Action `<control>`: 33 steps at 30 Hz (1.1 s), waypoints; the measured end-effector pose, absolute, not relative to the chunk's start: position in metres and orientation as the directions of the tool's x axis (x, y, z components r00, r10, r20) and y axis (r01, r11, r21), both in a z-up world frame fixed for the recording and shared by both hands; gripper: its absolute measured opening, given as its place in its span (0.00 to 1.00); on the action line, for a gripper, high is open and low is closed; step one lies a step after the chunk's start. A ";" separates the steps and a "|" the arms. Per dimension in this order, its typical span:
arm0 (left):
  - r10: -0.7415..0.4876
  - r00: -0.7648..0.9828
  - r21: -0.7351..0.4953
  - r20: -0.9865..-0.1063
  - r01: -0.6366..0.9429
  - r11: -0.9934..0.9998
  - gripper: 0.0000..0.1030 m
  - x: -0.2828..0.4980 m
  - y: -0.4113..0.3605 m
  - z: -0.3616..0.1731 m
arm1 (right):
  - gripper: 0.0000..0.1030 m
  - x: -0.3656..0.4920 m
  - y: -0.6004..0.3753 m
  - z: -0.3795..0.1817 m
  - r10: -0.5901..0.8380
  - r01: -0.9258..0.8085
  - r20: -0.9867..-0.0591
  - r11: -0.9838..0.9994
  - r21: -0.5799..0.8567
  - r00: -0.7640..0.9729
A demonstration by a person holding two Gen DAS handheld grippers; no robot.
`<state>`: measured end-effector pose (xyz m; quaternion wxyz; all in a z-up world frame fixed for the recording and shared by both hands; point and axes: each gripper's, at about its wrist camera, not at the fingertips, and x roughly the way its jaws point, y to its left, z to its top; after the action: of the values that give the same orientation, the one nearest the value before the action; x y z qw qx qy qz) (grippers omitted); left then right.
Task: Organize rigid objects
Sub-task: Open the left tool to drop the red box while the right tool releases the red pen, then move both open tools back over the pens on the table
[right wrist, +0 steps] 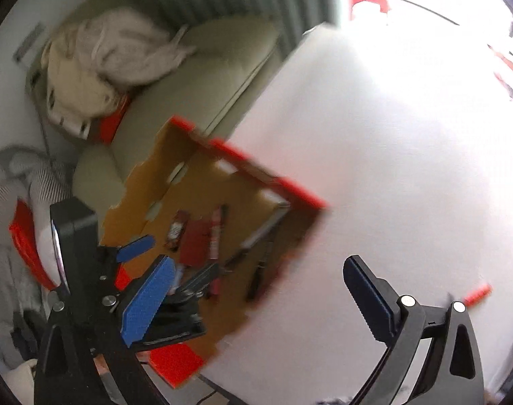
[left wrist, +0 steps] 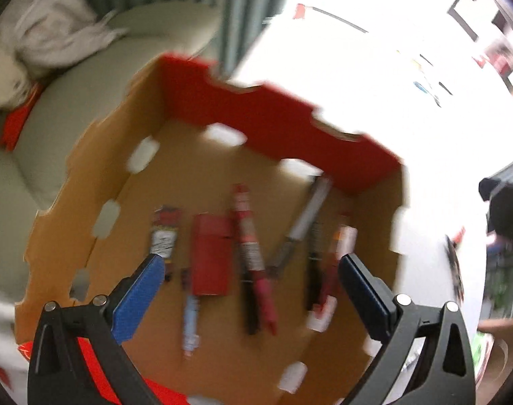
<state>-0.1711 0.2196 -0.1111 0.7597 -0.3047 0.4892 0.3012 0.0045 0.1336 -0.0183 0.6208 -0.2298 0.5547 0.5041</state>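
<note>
**Both grippers released over a box of pens**

A cardboard box [left wrist: 87, 202] with a red outer face is seen at the centre of the left wrist view, set on a white table [left wrist: 374, 77] beside a pale sofa [left wrist: 87, 77] at the upper left of the frame. On the box floor a loose row has been laid: a short tube-like item with a white label [left wrist: 164, 236], a red rectangular case [left wrist: 212, 256], a red marker [left wrist: 253, 263], a grey pen [left wrist: 305, 219] lying aslant, and a pale blue pen [left wrist: 190, 324] lower down. Further pens are gathered at the right of the row, but they are too blurred to be told apart. The items appear to have been lined up side by side so that each stays reachable.

The left gripper [left wrist: 251, 270] is held spread wide above this row, pointing steeply down, with nothing between its blue pads; no item is seen to be pressed or lifted.

In the right wrist view the right gripper [right wrist: 260, 280] is likewise shown fully released and empty, hanging over the bare table at the lower right of the frame, just off the box's near edge. The left gripper is visible there at the lower left, over the box. A small red object [right wrist: 479, 294] is seen lying on the table at the far right; what it is cannot be told. It is judged a likely candidate for collection, since it lies outside the box.
</note>
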 end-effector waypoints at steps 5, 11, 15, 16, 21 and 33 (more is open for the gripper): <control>0.100 0.434 -0.159 -0.895 -0.521 0.839 1.00 -0.113 0.152 -0.080 | 0.98 0.075 0.023 -0.038 0.299 -0.714 -0.953 0.659 0.237 -0.041; -0.048 0.320 -0.052 -0.946 -0.006 0.999 1.00 -0.030 0.027 -0.110 | 0.98 0.121 -0.133 -0.099 0.139 -0.389 -0.982 0.904 0.177 -0.124; -0.059 0.219 -0.016 -0.974 0.190 0.982 1.00 -0.005 -0.042 -0.155 | 0.98 0.118 -0.194 -0.117 0.115 -0.275 -0.976 0.947 0.164 -0.187; -0.055 0.200 -0.013 -0.978 0.207 0.978 1.00 -0.001 -0.052 -0.164 | 0.98 0.117 -0.204 -0.119 0.112 -0.268 -0.975 0.950 0.162 -0.192; 0.008 0.159 0.036 -0.987 0.171 0.985 1.00 0.007 -0.047 -0.199 | 0.98 0.117 -0.219 -0.115 0.117 -0.268 -0.976 0.949 0.165 -0.183; 0.080 0.107 0.034 -0.991 -0.376 0.926 1.00 0.007 0.080 -0.209 | 0.98 0.179 -0.118 -0.139 0.010 -0.589 -1.000 0.808 0.013 -0.008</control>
<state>0.0067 0.0795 -0.2086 0.7351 -0.1138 0.6501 0.1551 0.1791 -0.1182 -0.1395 0.6706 -0.2147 0.6740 0.2234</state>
